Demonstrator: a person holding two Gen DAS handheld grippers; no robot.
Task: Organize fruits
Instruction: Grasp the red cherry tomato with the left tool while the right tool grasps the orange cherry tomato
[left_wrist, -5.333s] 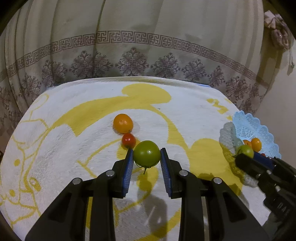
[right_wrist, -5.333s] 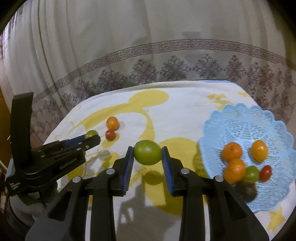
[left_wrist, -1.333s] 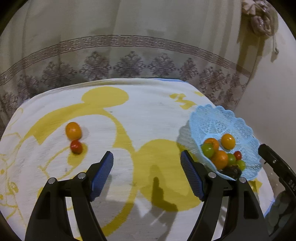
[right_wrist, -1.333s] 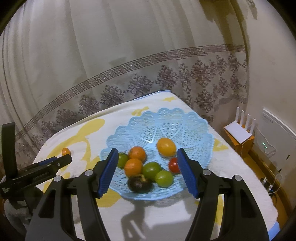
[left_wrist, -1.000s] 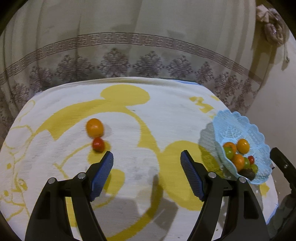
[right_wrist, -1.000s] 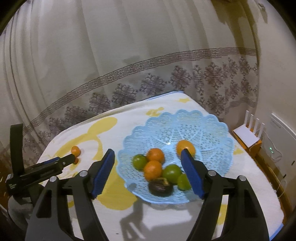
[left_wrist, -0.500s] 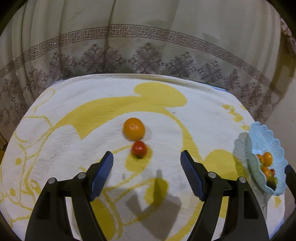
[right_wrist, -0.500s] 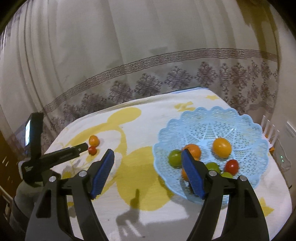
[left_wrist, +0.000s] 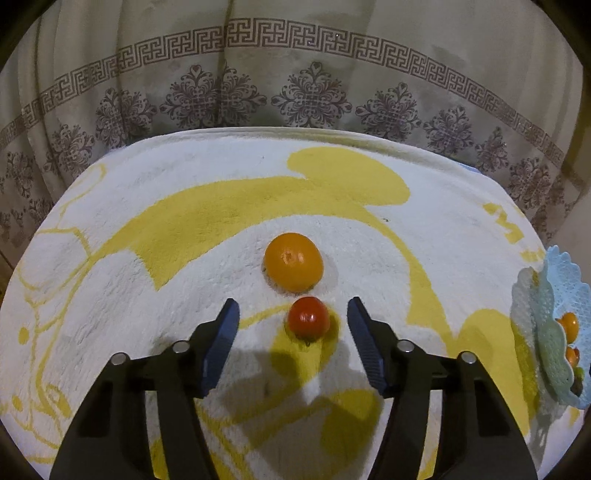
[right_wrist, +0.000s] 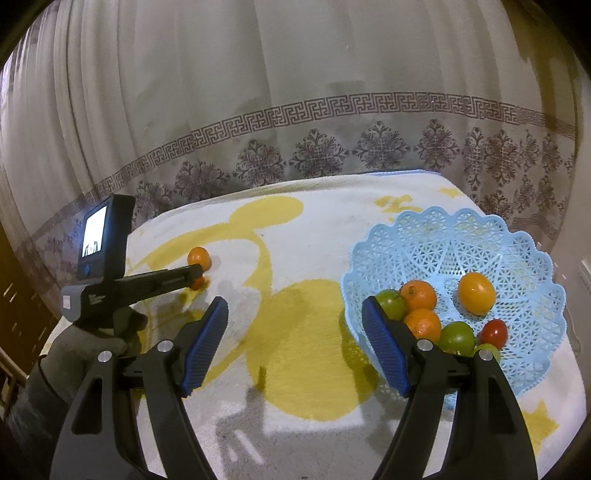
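Observation:
A small red tomato (left_wrist: 308, 318) lies on the white and yellow towel, with an orange (left_wrist: 293, 261) just behind it. My left gripper (left_wrist: 293, 325) is open, its blue pads on either side of the tomato without touching it. My right gripper (right_wrist: 295, 328) is open and empty above the towel, left of the light blue lace basket (right_wrist: 517, 254). The basket holds several fruits: oranges (right_wrist: 419, 294), green tomatoes (right_wrist: 457, 336) and a red tomato (right_wrist: 493, 333). In the right wrist view the left gripper (right_wrist: 192, 277) reaches to the orange (right_wrist: 198, 256).
A patterned curtain (left_wrist: 295, 92) hangs right behind the table's far edge. The basket (left_wrist: 550, 325) sits at the table's right edge in the left wrist view. The gloved hand (right_wrist: 85, 343) holding the left gripper is at the left.
My left gripper has moved left and forward from the basket to straddle the red tomato. My right gripper has drawn back and left from above the basket. Both stay open and empty.

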